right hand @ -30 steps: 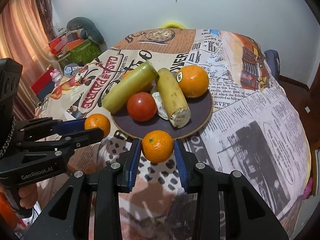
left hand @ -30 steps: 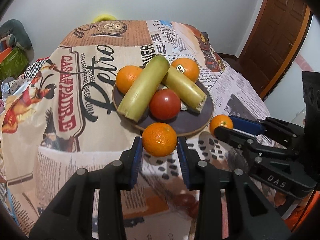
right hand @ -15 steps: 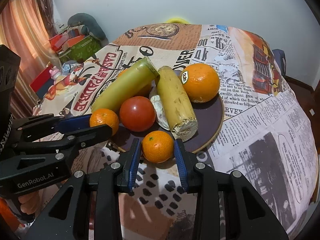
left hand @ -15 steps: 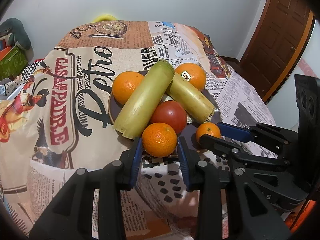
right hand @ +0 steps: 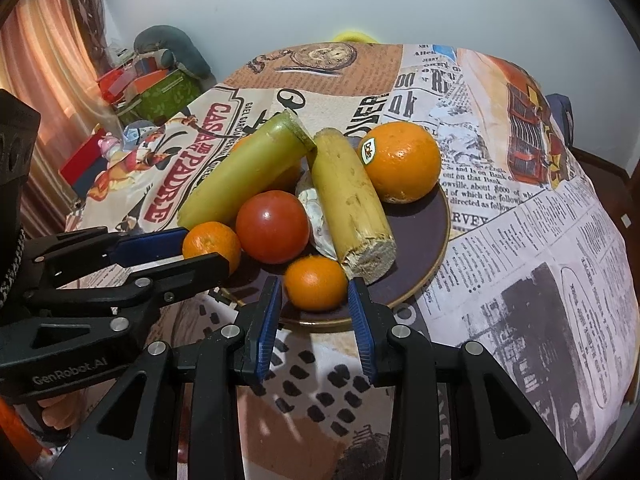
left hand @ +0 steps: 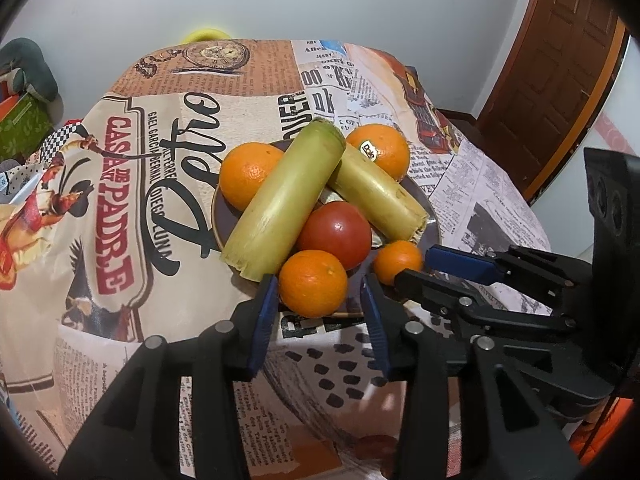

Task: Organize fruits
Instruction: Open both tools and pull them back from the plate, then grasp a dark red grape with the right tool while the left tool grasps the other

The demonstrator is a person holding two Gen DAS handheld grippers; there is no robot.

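Note:
A dark brown plate holds two yellow-green stalk pieces, a red tomato and two big oranges. My left gripper is shut on a mandarin at the plate's near edge; it also shows in the right wrist view. My right gripper is shut on a smaller mandarin over the plate's front rim, beside the tomato; it shows in the left wrist view.
The table wears a printed newspaper-pattern cloth that drops off at the sides. A wooden door stands at the right. Boxes and a grey cushion lie at the left, by a curtain.
Both grippers have moved forward with their mandarins, from short of the plate to its near rim, next to the tomato.

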